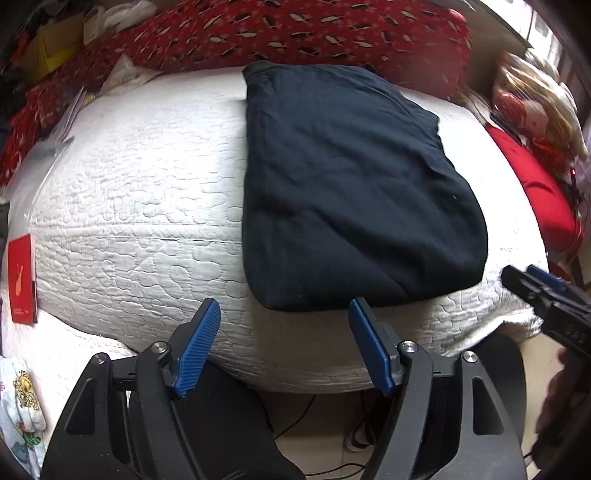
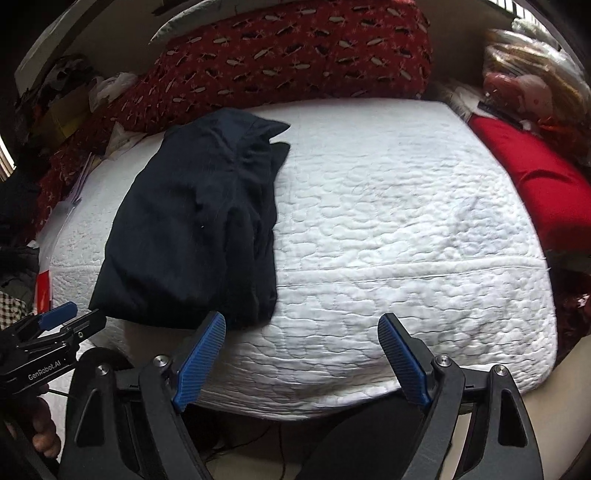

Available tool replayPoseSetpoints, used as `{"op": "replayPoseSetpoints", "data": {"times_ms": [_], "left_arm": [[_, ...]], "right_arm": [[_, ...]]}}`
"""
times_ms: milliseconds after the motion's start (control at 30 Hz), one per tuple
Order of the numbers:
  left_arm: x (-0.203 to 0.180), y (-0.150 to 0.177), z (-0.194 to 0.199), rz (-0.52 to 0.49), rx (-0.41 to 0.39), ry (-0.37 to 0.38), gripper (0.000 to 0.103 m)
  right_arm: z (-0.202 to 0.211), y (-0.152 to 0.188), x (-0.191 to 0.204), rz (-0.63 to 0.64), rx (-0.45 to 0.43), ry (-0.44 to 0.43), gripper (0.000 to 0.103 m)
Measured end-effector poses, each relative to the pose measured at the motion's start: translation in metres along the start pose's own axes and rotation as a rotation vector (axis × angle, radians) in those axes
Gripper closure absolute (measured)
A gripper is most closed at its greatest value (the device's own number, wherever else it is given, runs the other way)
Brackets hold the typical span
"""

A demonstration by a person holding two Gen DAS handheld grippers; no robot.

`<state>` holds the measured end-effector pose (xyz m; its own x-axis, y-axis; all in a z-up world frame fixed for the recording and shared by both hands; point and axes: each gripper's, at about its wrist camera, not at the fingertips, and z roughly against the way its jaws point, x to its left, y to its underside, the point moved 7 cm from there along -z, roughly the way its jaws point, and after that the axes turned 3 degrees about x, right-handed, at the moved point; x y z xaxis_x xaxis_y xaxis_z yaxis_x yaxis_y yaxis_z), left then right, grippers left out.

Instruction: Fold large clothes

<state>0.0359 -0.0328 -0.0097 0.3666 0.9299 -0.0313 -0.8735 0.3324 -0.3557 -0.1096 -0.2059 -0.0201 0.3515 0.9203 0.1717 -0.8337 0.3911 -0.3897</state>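
One dark navy garment (image 1: 354, 184) lies on the white quilted bed (image 1: 147, 184) in the left wrist view, folded into a long panel running from the near edge toward the red patterned pillow (image 1: 295, 29). The left gripper (image 1: 284, 343) hangs just short of the garment's near hem with its jaws apart and empty, probably lining up for the next fold. One red booklet (image 1: 22, 277) sits at the bed's left edge.

From the right wrist view, the same single garment (image 2: 192, 229) sits left of centre, its far end bunched. The right gripper (image 2: 303, 358) hovers over bare quilt beside it, jaws wide and empty.
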Motion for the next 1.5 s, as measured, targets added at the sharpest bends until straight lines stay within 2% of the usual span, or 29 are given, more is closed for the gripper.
{"op": "replayPoseSetpoints", "data": {"times_ms": [133, 167, 233, 300, 333, 433, 500, 567, 667, 733, 867, 1000, 1500], "left_arm": [[0.011, -0.005, -0.006, 0.014, 0.005, -0.009, 0.031], [0.015, -0.006, -0.01, 0.016, 0.011, -0.024, 0.031], [0.026, -0.004, -0.021, 0.03, 0.039, -0.059, 0.031], [0.033, -0.003, -0.026, 0.056, 0.052, -0.034, 0.028], [0.036, -0.002, -0.026, 0.075, 0.053, -0.017, 0.028], [0.032, -0.001, -0.019, 0.09, 0.059, 0.044, 0.029], [0.019, -0.006, -0.003, 0.072, 0.014, 0.095, 0.029], [0.006, -0.011, 0.009, 0.034, -0.018, 0.104, 0.029], [-0.009, -0.014, 0.021, -0.019, -0.06, 0.047, 0.029], [-0.012, -0.012, 0.024, -0.031, -0.084, 0.016, 0.029], [-0.008, -0.01, 0.019, -0.035, -0.075, -0.022, 0.029], [-0.008, -0.003, 0.021, -0.036, -0.087, -0.046, 0.029], [-0.03, 0.006, 0.04, -0.085, -0.158, -0.083, 0.028]], "right_arm": [[-0.024, -0.012, 0.014, -0.009, 0.01, -0.074, 0.018], [-0.034, -0.016, 0.012, -0.013, 0.014, -0.066, 0.018], [-0.053, -0.019, -0.001, -0.011, 0.038, 0.023, 0.018], [-0.067, -0.019, -0.015, -0.02, 0.062, 0.08, 0.018], [-0.066, -0.018, -0.02, -0.043, 0.062, 0.076, 0.018], [-0.052, -0.015, -0.031, -0.104, 0.032, 0.029, 0.018], [-0.042, -0.013, -0.031, -0.095, 0.012, 0.011, 0.018], [-0.034, -0.008, -0.026, -0.065, 0.021, 0.032, 0.018], [-0.028, -0.003, -0.018, -0.013, 0.041, 0.081, 0.017], [-0.019, -0.002, -0.011, 0.026, 0.023, 0.1, 0.017], [0.003, -0.002, 0.001, 0.094, -0.03, 0.105, 0.017], [0.03, -0.009, 0.004, 0.137, -0.135, 0.138, 0.017], [0.071, -0.006, 0.004, 0.102, -0.252, 0.125, 0.017]]}}
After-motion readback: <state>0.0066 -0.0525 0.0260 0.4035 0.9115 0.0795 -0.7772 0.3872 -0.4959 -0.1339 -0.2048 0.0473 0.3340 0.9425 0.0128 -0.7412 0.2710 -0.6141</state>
